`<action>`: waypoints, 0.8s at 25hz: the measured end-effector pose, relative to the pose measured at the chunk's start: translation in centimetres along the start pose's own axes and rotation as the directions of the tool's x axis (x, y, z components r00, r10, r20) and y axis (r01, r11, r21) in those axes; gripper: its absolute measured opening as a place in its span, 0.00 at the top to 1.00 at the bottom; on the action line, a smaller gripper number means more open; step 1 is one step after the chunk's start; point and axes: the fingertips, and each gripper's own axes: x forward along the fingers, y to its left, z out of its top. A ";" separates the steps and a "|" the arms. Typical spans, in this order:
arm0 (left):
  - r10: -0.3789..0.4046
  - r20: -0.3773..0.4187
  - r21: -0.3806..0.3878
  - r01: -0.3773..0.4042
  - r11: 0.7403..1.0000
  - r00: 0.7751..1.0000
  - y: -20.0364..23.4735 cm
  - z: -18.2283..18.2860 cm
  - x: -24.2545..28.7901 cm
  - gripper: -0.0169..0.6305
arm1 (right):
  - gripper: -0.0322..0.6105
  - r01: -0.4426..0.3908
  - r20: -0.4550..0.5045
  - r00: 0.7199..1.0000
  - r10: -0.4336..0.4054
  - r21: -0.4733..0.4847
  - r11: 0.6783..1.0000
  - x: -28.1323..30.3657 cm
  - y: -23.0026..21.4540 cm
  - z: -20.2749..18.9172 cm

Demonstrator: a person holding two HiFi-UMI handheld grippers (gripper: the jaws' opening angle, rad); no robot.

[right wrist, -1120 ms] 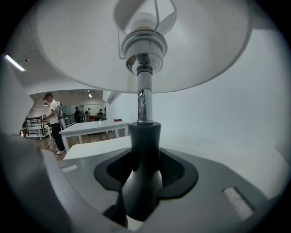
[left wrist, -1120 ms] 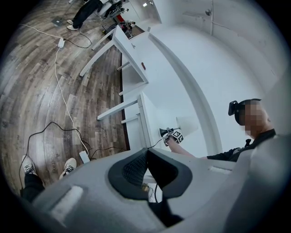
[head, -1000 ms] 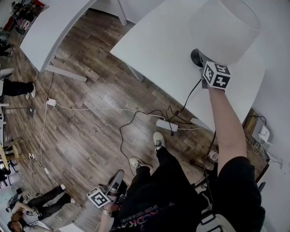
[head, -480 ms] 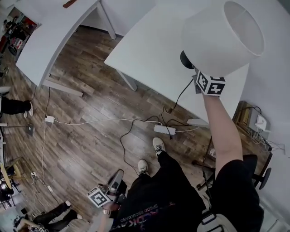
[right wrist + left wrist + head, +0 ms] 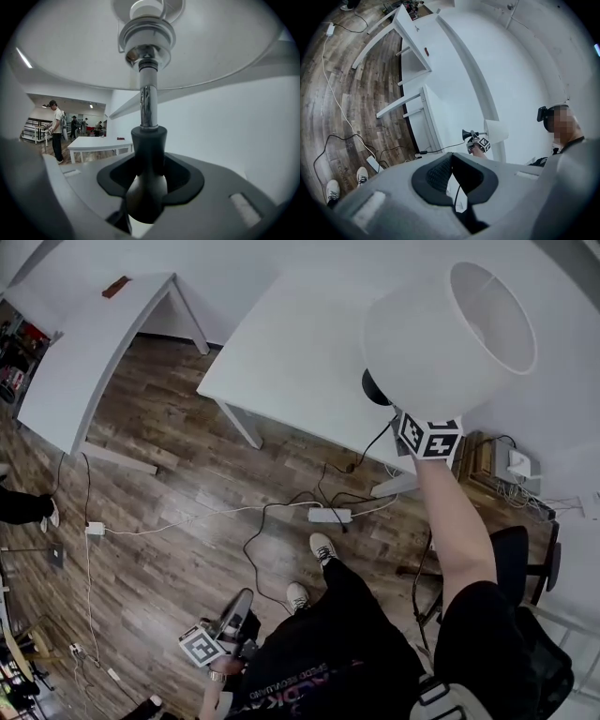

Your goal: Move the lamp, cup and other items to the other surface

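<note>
A lamp with a white drum shade (image 5: 441, 334) and a black flared base (image 5: 375, 387) hangs tilted in the air over the near white table (image 5: 281, 362). My right gripper (image 5: 401, 413) is shut on its black neck (image 5: 149, 154), below the chrome stem (image 5: 149, 108) and the shade's underside. The lamp's black cord (image 5: 375, 442) trails down to the floor. My left gripper (image 5: 239, 610) hangs low by the person's left hip; its pads (image 5: 440, 173) meet at the tips with nothing between them. From there the lamp (image 5: 496, 132) shows far off. No cup is in view.
A second white table (image 5: 84, 343) stands to the left with a small reddish item (image 5: 116, 286) on it. A white power strip (image 5: 330, 515) and loose cables lie on the wood floor. A dark chair (image 5: 525, 559) stands at the right. People stand in the background (image 5: 56, 131).
My right gripper has raised the lamp off the table, its base now in the air and the shade higher and tilted. The left gripper has hardly shifted.
</note>
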 end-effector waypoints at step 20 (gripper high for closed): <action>-0.207 -0.232 0.023 0.218 0.976 0.951 -3.5 -2.3 -0.4 0.98 | 0.70 0.307 0.036 0.951 -0.309 0.040 0.951 -23.1 -5.7 2.5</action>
